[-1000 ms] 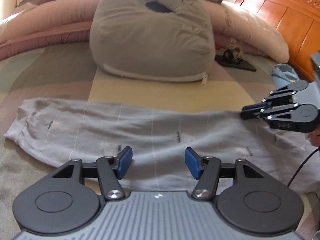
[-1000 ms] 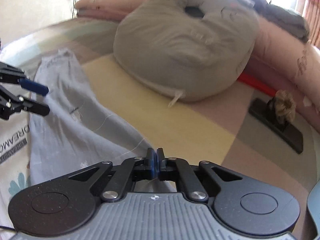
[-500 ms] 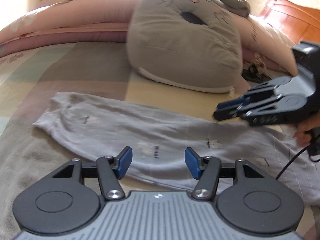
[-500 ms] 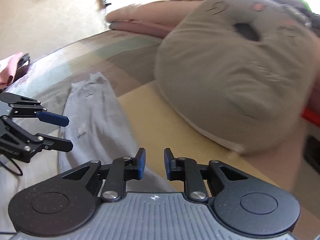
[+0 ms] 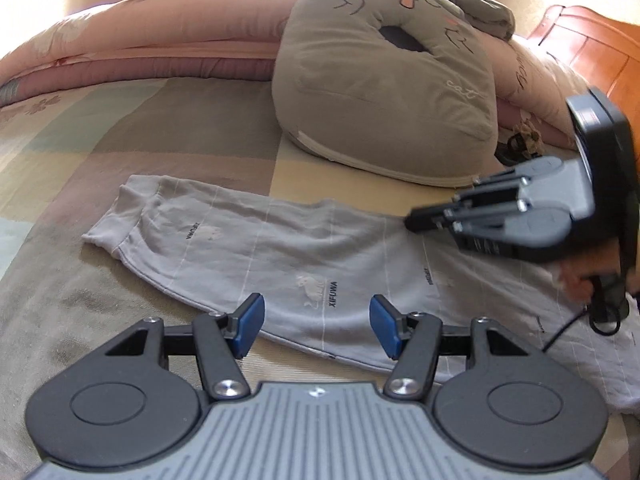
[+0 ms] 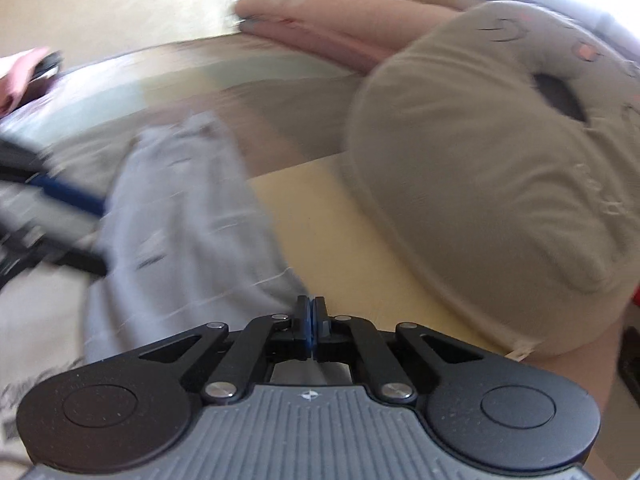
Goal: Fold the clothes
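A: Where is the garment?

B: The grey trousers (image 5: 304,256) lie stretched flat across the checked bedspread (image 5: 168,128), cuff end at the left, just in front of the big grey cat cushion (image 5: 384,92). White stripes and small "XIFUWA" prints show on the cloth.

A: Left gripper?

B: The left gripper (image 5: 316,326) hangs over the near hem, its blue pads (image 5: 250,322) spread wide, nothing between them, not touching the fabric.

A: Right gripper?

B: The right gripper (image 6: 310,326) has just snapped closed; its fingers are pressed together. It sits at the far edge of the trousers, tip at the fabric's border. Whether cloth is pinched I cannot tell; the right view is blurred. From the left view it points leftward above the trousers, a hand (image 5: 584,276) behind it.

A: Background?

B: Pink quilt (image 5: 160,40) along the back, orange wooden headboard (image 5: 592,44) at far right.
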`<state>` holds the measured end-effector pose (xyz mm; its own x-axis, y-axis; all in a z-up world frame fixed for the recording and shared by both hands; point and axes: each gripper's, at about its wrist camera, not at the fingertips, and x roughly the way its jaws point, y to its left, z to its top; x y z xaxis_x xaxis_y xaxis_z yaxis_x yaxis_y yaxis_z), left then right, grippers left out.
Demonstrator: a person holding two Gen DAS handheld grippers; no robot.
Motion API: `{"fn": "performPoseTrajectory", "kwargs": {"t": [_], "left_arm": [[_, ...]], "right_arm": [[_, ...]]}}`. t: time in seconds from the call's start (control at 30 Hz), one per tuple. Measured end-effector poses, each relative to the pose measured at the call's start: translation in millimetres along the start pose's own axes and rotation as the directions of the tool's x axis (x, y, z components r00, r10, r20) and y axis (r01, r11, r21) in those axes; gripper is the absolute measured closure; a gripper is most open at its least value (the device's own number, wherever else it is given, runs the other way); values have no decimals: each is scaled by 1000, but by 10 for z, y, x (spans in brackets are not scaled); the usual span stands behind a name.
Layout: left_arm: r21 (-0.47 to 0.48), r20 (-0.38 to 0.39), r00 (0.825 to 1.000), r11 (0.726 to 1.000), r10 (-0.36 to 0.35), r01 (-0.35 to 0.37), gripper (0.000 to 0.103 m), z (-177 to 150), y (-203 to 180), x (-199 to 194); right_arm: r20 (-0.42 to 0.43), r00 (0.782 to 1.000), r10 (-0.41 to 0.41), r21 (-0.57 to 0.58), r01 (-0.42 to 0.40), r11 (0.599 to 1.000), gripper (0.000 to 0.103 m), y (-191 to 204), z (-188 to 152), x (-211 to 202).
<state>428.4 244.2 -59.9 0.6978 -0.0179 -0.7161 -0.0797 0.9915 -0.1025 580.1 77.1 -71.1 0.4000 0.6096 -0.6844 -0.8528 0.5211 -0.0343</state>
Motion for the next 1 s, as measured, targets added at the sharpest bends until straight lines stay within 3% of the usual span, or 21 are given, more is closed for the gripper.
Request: {"fn": "performPoseTrajectory", "kwargs": {"t": [0.03, 0.1, 0.23, 0.3, 0.47, 0.57, 0.73, 0.83, 0.93, 1.0], "left_arm": [[13, -3, 1000, 1000, 0, 0, 44, 13, -16, -4], [54, -4, 1000, 999, -4, 4, 43, 64, -45, -15], [179, -22, 1000, 984, -22, 26, 34, 238, -142, 52], [241, -34, 999, 970, -31, 38, 33, 324, -199, 112], [360, -67, 998, 932, -12, 35, 33, 440, -353, 465], [340, -118, 993, 939, -14, 54, 29, 448, -277, 732], [217, -79, 996, 975, -30, 47, 27, 480, 48, 779], [182, -74, 997, 983, -11, 24, 27, 500, 147, 779], [165, -66, 997, 986, 31, -20, 25, 531, 192, 818], [134, -59, 996, 989, 66, -57, 25, 563, 233, 835]], "right_arm": [[-8, 1000, 22, 49, -22, 999, 96, -70, 21, -5], [9, 999, 38, 83, -39, 996, 83, -135, 20, -155], [-7, 1000, 5, 103, -4, 995, 66, -220, -151, -695], [-44, 999, 4, 137, 2, 991, 56, -271, -339, -976], [-159, 986, -53, 252, 93, 963, 47, -337, -980, -1541], [-228, 966, -122, 359, 200, 912, 47, -408, -1395, -1764], [-270, 935, -228, 514, 340, 787, 43, -620, -1886, -2043], [-239, 931, -277, 565, 366, 739, 43, -788, -1988, -2043], [-245, 904, -350, 539, 427, 727, 43, -926, -1903, -1912], [-248, 884, -397, 518, 467, 716, 35, -1017, -1841, -1821]]}}
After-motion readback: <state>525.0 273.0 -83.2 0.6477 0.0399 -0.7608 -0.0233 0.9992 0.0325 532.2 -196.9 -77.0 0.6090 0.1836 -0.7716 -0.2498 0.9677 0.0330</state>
